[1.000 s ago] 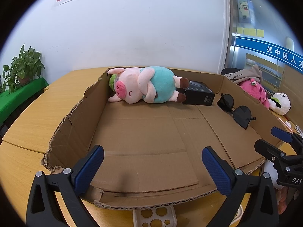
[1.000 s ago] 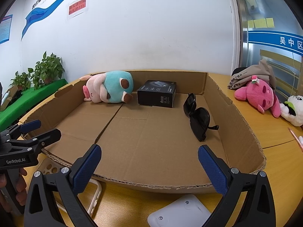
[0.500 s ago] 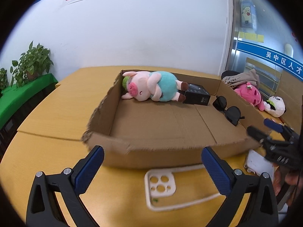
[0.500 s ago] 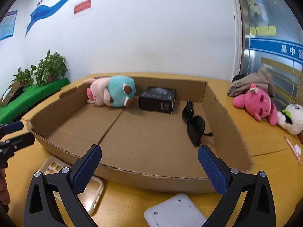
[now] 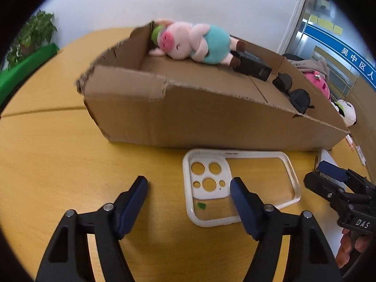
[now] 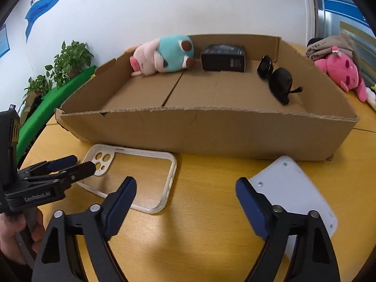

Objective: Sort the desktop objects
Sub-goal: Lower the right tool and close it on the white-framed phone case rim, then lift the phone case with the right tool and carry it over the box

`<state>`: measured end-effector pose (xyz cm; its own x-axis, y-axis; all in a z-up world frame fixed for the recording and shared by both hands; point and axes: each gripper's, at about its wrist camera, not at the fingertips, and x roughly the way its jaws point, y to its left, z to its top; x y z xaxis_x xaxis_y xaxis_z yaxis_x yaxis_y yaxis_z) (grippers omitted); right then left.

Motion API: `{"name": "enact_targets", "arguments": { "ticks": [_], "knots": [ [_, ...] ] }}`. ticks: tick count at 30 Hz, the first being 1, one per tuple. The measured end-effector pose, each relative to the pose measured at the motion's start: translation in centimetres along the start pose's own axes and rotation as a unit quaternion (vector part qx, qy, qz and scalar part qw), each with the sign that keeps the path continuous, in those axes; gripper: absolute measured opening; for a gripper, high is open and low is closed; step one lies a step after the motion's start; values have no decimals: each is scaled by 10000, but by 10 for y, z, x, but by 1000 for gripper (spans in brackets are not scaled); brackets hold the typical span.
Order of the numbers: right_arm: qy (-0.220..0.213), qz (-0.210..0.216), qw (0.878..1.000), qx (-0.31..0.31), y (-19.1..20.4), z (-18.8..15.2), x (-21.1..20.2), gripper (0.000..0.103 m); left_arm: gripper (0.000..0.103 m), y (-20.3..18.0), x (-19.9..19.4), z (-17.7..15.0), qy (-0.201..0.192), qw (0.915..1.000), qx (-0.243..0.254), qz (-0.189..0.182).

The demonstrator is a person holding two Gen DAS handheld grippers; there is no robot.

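Observation:
A clear phone case with a white camera plate (image 5: pixel 212 193) (image 6: pixel 141 151) lies flat on the wooden table in front of a cardboard box (image 5: pixel 211 117) (image 6: pixel 211 131). My left gripper (image 5: pixel 189 185) (image 6: pixel 82 162) hovers over the case's camera end. Its jaws are closing and the pads do not touch the case. My right gripper (image 6: pixel 185 184) (image 5: pixel 316 171) is also closing, over bare table between the case and a flat white device (image 6: pixel 289 188). Inside the box lie a pig plush (image 5: pixel 195 44) (image 6: pixel 164 56), a black carton (image 5: pixel 253 67) (image 6: pixel 223 58) and sunglasses (image 5: pixel 293 91) (image 6: pixel 277 82).
A pink plush (image 6: pixel 340 70) and a grey cloth bundle (image 6: pixel 333 44) lie on the table right of the box, with a panda plush (image 5: pixel 345 110) beside them. Potted plants (image 6: pixel 70 58) stand on a green ledge at the left. Bare tabletop (image 5: pixel 58 152) stretches left of the case.
Both grippers have drawn back from over the box and tipped downward, so the phone case and the white device now lie just in front of them. Both pairs of jaws have narrowed.

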<state>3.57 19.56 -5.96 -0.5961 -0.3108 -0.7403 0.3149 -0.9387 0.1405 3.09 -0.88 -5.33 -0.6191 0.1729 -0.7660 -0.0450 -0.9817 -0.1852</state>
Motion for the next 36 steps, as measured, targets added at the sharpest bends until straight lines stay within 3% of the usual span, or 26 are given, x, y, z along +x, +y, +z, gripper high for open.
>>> {"name": "enact_targets", "arguments": {
  "ticks": [5,11,13,15,24,36],
  "knots": [
    [206,-47,9995,-215,6,-4,17,61,26,-1,0,-2,-33,9998,67,179],
    [186,-243,9982,-522,13,-8,21,38,8,2,-1,-5,-122,9999,-19,38],
    [216,-135,9977,-635,19,-7,21,17,8,0,-1,-5,-131,9998,28,113],
    [203,-91,9970,-737,26,-9,21,9,7,0,-3,-6,-149,9998,4,116],
    [70,194,9988,-455,20,-13,5,8,6,-4,-26,-5,-412,9991,-12,50],
    [-799,298,9953,-464,24,29,-60,8,6,-27,-89,44,-1238,9917,311,-135]
  ]
}}
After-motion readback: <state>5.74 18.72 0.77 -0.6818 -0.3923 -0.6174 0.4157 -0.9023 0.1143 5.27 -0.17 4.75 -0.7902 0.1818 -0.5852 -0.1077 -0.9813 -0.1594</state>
